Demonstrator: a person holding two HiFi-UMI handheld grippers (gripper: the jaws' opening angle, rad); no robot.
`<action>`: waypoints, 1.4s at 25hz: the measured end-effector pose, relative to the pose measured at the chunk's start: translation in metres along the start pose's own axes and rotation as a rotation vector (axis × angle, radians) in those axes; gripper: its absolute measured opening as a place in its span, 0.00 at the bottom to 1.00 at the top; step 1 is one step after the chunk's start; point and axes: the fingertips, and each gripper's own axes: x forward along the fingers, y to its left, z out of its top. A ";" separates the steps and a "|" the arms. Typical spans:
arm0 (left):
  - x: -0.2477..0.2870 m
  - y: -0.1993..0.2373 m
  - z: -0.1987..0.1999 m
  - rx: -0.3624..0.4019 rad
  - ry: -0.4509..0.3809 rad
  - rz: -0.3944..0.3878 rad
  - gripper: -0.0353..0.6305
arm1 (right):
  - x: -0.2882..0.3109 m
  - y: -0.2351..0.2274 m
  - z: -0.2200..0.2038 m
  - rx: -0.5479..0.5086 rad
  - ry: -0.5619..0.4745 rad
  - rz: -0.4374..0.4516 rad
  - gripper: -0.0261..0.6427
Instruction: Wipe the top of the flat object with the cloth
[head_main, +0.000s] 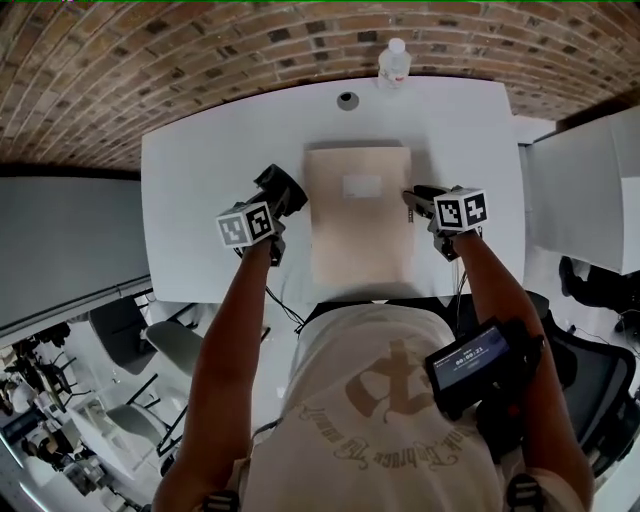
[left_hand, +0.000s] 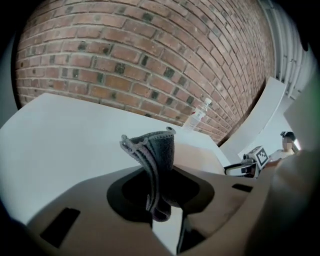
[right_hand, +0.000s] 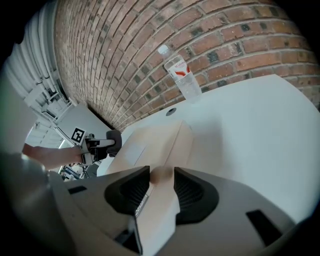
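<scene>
Jaws of left gripper (left_hand: 161, 192) are clamped on limp cloth (left_hand: 159, 150); right gripper's (right_hand: 161, 176) are clamped on flat object's (right_hand: 150, 142) edge, judged stiff, light.

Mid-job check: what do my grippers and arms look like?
Left gripper and right gripper are dark, each carrying a white cube with black square markers. Their jaws are grey-beige shells with black pads. Arms are bare below a cream printed T-shirt; a black display unit sits on the right forearm.
</scene>
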 end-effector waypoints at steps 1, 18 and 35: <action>0.007 0.003 0.007 0.013 0.008 0.002 0.21 | 0.000 0.000 0.000 0.002 -0.001 -0.003 0.28; 0.085 -0.008 0.044 0.079 0.115 -0.177 0.21 | 0.001 -0.001 0.000 0.052 -0.026 -0.034 0.28; 0.044 -0.032 -0.010 0.135 0.203 -0.332 0.21 | 0.001 -0.003 -0.001 0.038 -0.022 -0.083 0.28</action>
